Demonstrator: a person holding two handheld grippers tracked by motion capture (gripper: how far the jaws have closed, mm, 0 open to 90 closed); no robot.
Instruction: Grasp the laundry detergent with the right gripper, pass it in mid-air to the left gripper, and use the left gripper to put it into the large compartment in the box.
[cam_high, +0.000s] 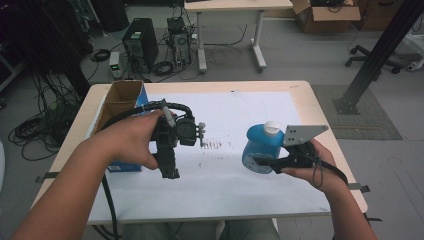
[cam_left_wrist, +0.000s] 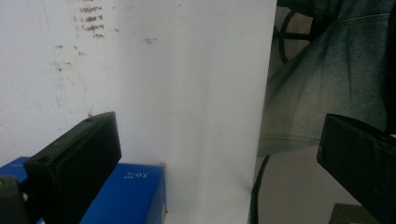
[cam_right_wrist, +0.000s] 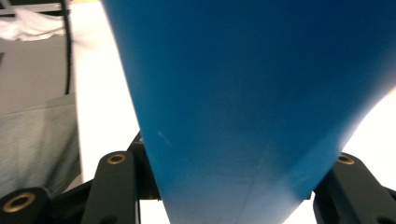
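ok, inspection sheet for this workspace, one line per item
Surface: table under a white sheet with dark smudges.
Job's things: blue bottle with white cap, off the sheet.
Clutter: open cardboard box at the left edge.
Grippers: right gripper shut on the bottle; left gripper open, nothing between its jaws.
Cables: black cable trailing from the left gripper.
Surroundings: computer tower, second table, floor cables.

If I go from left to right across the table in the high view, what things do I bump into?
Cardboard box → left gripper → dark smudges on the white sheet → blue bottle → right gripper, clamped on the bottle.
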